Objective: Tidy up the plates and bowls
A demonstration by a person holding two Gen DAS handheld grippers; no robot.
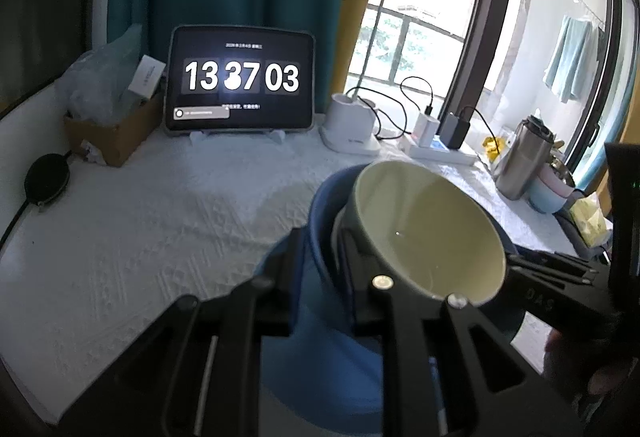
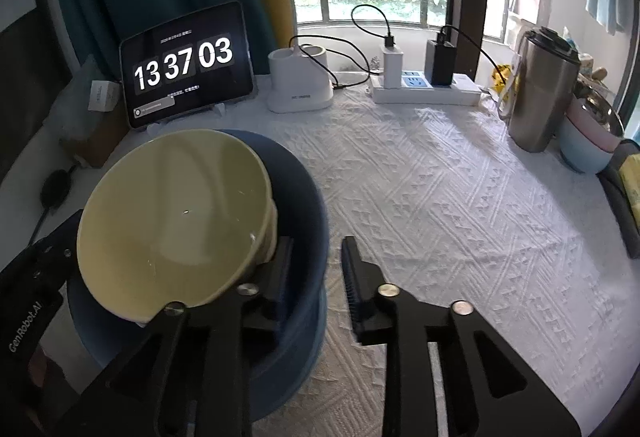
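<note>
A cream bowl (image 1: 428, 233) (image 2: 176, 221) leans tilted inside a larger blue bowl (image 1: 320, 205) (image 2: 304, 197) on the white cloth. My left gripper (image 1: 318, 257) straddles the blue bowl's near-left wall, one finger outside and one inside. The wall fills the gap between its pads. In the right wrist view the left gripper's black body (image 2: 40, 265) shows at the bowls' left side. My right gripper (image 2: 316, 269) straddles the blue bowl's right wall. Its inner finger is in the bowl and its outer finger (image 2: 352, 277) stands clear of the wall, with cloth showing between them.
At the back stand a tablet clock (image 2: 184, 65), a white lamp base (image 2: 300, 85) and a power strip (image 2: 424, 89) with chargers and cables. At the right are a steel flask (image 2: 540, 93) and stacked pastel bowls (image 2: 588, 145). A cardboard box (image 1: 116, 133) and a black disc (image 1: 46, 179) lie at the left.
</note>
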